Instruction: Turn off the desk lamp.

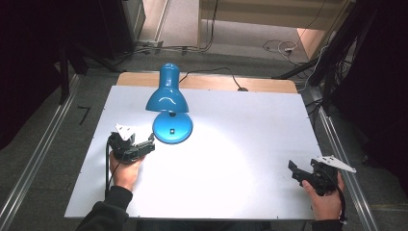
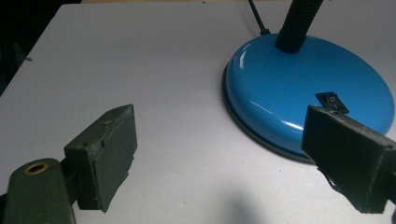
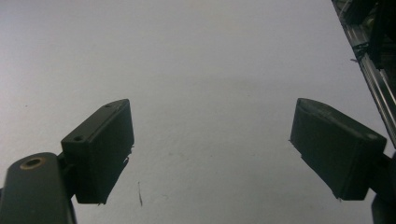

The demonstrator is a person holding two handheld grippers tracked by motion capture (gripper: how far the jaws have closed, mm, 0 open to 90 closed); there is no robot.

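two handheld grippers sit on a white table (image 1: 240, 120). left gripper (image 1: 144, 148), jaws spread wide and empty, sits just beside the blue lamp (image 1: 169, 103) base, near its black switch (image 2: 332, 102). right gripper (image 1: 297, 172), also spread and empty, is well apart from the lamp.

Lab, aluminium rails (image 1: 29, 168), floor cables (image 1: 281, 47)
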